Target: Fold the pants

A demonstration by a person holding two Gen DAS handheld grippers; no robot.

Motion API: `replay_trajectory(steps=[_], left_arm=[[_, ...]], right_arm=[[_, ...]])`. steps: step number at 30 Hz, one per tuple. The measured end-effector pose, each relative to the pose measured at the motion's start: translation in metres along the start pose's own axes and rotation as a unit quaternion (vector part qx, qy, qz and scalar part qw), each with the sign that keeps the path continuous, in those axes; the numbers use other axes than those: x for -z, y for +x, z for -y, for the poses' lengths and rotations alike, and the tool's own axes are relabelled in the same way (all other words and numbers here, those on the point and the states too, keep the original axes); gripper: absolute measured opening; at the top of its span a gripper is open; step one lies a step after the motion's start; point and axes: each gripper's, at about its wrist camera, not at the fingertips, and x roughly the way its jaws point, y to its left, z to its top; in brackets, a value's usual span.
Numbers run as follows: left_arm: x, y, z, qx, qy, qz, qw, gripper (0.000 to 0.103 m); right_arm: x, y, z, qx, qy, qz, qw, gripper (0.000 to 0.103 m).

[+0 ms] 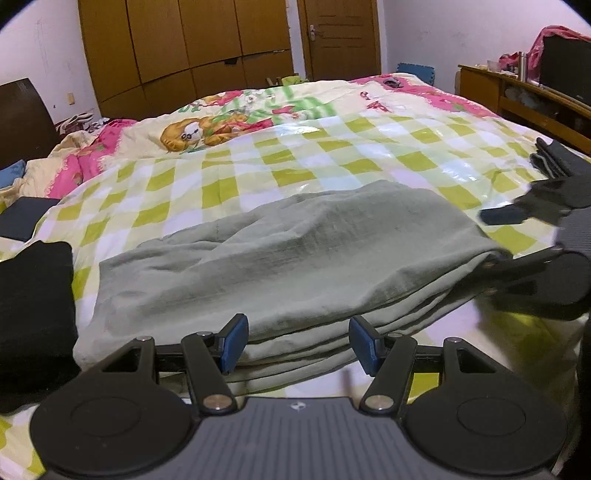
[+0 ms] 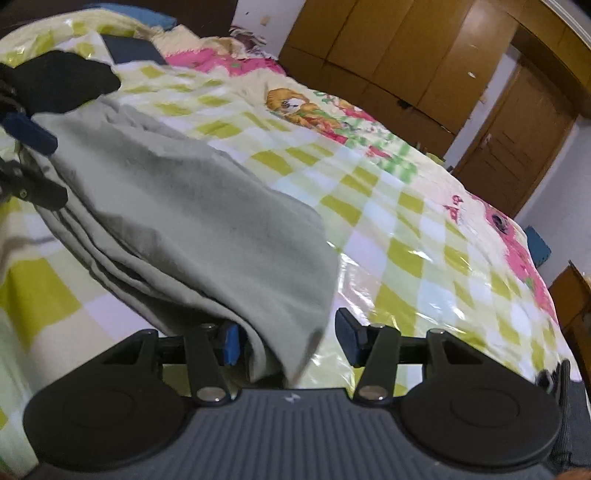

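- Left wrist view showed the bed (image 1: 332, 147) filling the room, its glossy green-and-white checked cover (image 1: 369, 155) spread over a cartoon-printed quilt (image 1: 207, 129), with the wardrobe (image 1: 184, 44) and a door (image 1: 338, 35) behind.
- On that cover, near the front edge, lay the grey-green pants (image 1: 295, 258), already doubled into a squat stack; several layered edges showed along the near side, so I judged most of the folding done.
- What seemed left was one last fold or a squaring-up, since the top layer was rumpled and the edges did not line up neatly.
- A dark folded garment (image 1: 33, 314) sat just beside the pants on the left, and another dark folded piece (image 1: 554, 158) lay well apart on the right.
- The left gripper (image 1: 297, 341) stood at the near edge of the stack with its blue pads (image 1: 234, 341) apart; cloth ran between them, yet the pads did not look pressed on it.
- The right gripper (image 2: 286, 339) was at the stack's right end, jaws parted; the folded corner sat between the pads against the left one, the other pad clear of it, so I took it as no firm grip.
- Pink marks on the quilt (image 2: 456, 208) looked like lettering, but I could not read them.
- A small pale emblem marked each gripper's ribbed body (image 2: 291, 398); no brand name was legible.
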Motion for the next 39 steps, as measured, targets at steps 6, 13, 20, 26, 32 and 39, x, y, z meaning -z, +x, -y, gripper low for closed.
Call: replay_trajectory(steps=[6, 13, 20, 26, 32, 39], left_arm=[[0.003, -0.001, -0.002, -0.004, 0.004, -0.004, 1.0, 0.073], [0.007, -0.002, -0.007, -0.005, -0.002, -0.005, 1.0, 0.073], [0.009, -0.001, -0.013, -0.008, -0.005, -0.004, 0.9999, 0.073], [0.014, -0.006, -0.018, -0.013, -0.008, -0.004, 0.9999, 0.074], [0.016, -0.006, -0.025, -0.006, -0.009, -0.003, 0.9999, 0.074], [0.024, -0.002, -0.034, -0.03, -0.002, -0.01, 0.9995, 0.074]], right_arm=[[-0.008, 0.003, 0.025, -0.031, 0.131, -0.007, 0.991, 0.052], [-0.003, -0.005, 0.037, -0.064, 0.14, -0.037, 0.987, 0.053], [-0.024, -0.034, 0.023, -0.11, 0.094, -0.008, 0.989, 0.057], [-0.032, -0.011, -0.035, -0.103, -0.011, 0.013, 0.994, 0.059], [-0.042, -0.015, -0.049, -0.142, -0.026, 0.029, 0.989, 0.059], [-0.052, 0.001, -0.078, -0.156, -0.065, 0.036, 0.985, 0.06]])
